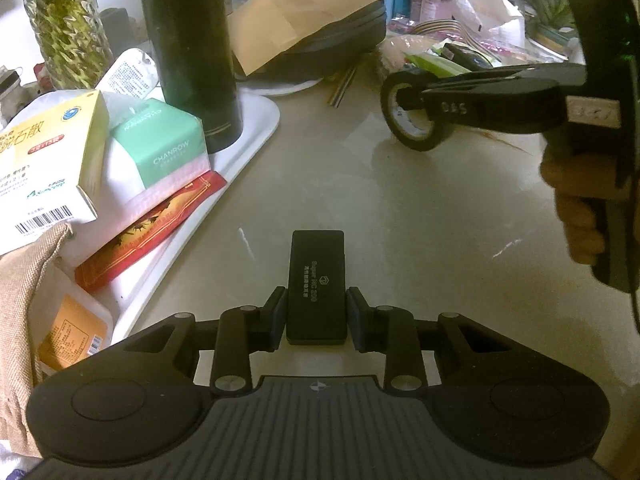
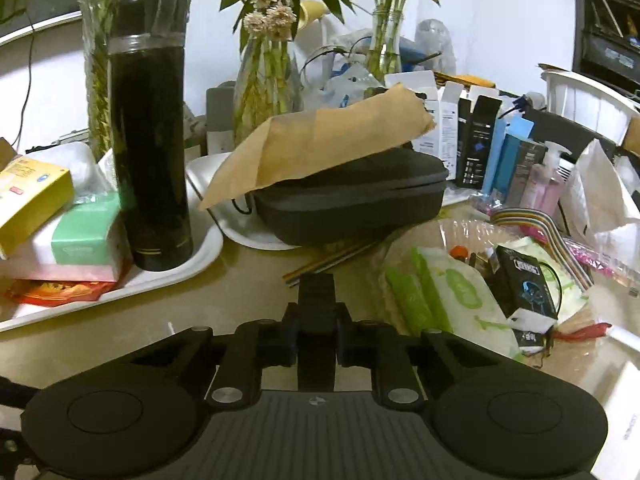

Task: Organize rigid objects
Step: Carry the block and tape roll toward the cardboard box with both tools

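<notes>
The left gripper [image 1: 316, 316] is clenched on a small black box [image 1: 317, 286], pads pressed to its long sides, the box held over the bare table [image 1: 420, 216]. The right gripper [image 2: 316, 320] is clamped on a roll of black tape [image 1: 416, 114]; from the left wrist view the roll stands on edge on the table, one finger through its hole. A hand [image 1: 576, 200] holds that gripper's handle. Taking the tall dark flask [image 1: 188, 48] as landmark: it stands upright on a white tray [image 1: 256, 128], the small box is in front of it, the tape well to its right, a tissue pack [image 1: 168, 148] just left of it.
</notes>
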`<state>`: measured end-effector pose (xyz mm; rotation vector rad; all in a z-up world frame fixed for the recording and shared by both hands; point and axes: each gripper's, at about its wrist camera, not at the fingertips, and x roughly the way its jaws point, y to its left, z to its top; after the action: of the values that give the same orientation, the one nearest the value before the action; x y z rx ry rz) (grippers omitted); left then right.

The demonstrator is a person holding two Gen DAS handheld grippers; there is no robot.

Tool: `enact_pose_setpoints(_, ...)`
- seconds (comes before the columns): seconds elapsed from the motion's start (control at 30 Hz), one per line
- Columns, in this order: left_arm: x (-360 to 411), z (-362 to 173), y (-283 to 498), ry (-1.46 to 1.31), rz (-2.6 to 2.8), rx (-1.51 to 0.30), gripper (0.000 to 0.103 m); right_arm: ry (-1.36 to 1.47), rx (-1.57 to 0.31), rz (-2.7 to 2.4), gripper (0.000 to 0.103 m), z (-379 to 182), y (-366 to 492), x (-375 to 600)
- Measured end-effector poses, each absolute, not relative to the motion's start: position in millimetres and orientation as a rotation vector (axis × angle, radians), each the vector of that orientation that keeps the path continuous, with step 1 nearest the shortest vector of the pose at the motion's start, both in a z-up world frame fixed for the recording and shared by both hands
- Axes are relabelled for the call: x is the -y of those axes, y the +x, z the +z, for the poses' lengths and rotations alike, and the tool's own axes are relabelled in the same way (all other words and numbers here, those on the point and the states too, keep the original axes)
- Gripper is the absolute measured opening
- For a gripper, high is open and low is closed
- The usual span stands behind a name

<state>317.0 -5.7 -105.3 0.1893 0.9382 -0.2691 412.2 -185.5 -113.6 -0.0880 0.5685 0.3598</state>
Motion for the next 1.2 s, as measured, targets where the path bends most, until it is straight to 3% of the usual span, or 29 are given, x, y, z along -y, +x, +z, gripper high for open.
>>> enact_pose_setpoints(0.7, 16.2, -91.7, 308.2, 0.165, -0.275, -0.874, 0.031, -0.07, -0.623, 0.426, 0.02, -63.2, 392.8, 201.7)
enact_pose_setpoints(1.2, 25.1, -37.9, 267.2, 0.117, -0.283, -0.79, 0.031, -0.046, -0.667, 0.466, 0.02, -29.6, 336.2, 228.3)
